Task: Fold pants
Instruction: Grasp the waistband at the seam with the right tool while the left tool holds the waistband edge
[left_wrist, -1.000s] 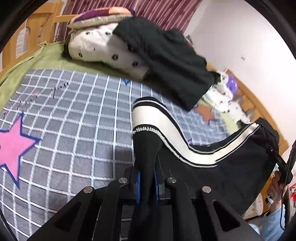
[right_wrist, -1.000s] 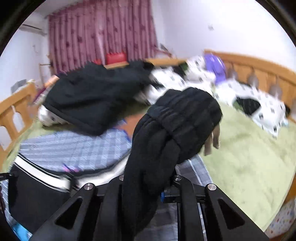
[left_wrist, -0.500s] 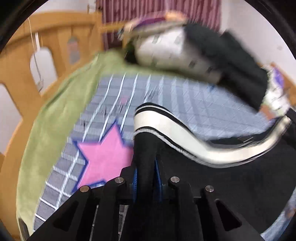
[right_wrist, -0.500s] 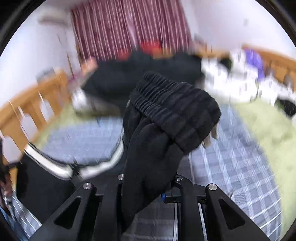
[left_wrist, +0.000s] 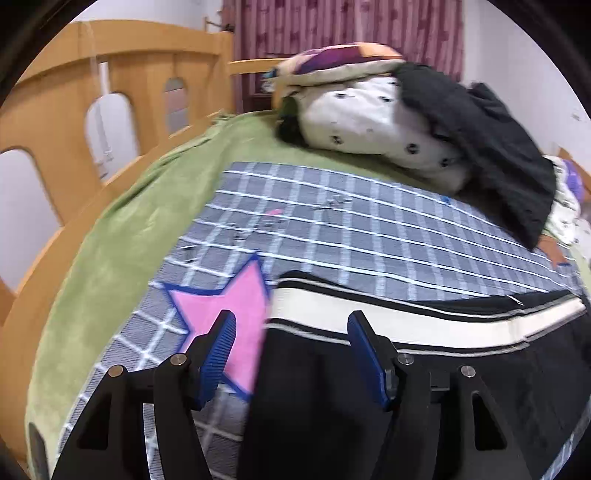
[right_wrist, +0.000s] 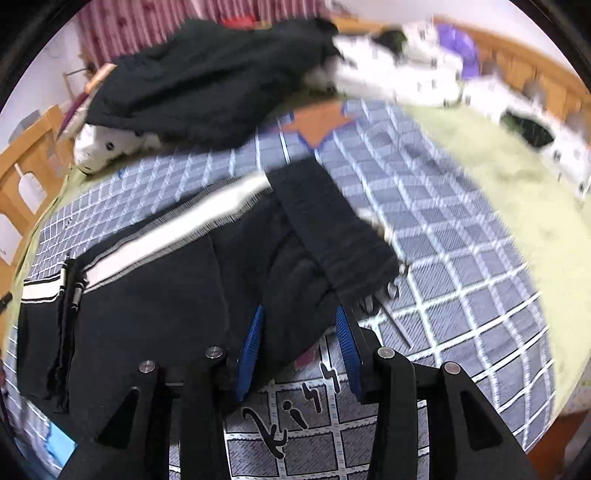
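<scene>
A: Across the middle of both frames lies the bed (left_wrist: 110, 266), green sheet under a grey checked blanket (left_wrist: 369, 229), and the pants (left_wrist: 424, 387) are spread flat on that blanket. Which way do they run?

B: Their long axis follows the white side stripe (left_wrist: 406, 325), left to right in the left wrist view. In the right wrist view the same stripe climbs from lower left toward centre, ending at the black waistband (right_wrist: 332, 229).

A: And the grippers?

B: The left gripper (left_wrist: 291, 354) is spread, its jaws having just been opening; the pants' end lies between and beneath its blue pads (left_wrist: 218, 354), which do not press it. The right gripper (right_wrist: 299, 343) has also just been opening and stands apart over the waistband end, cloth below, nothing pinched.

A: So each hand sits at one end.

B: Yes, I judge the garment laid out and let go, with the next fold likely bringing one end along the stripe to the other.

A: Room?

B: Open blanket beyond the stripe, with the pink star (left_wrist: 229, 317) at lower left. The pillow pile (left_wrist: 369, 122) and a dark garment (right_wrist: 207, 81) sit well apart in the upper frame; the wooden rail (left_wrist: 74, 122) bounds the left.
</scene>
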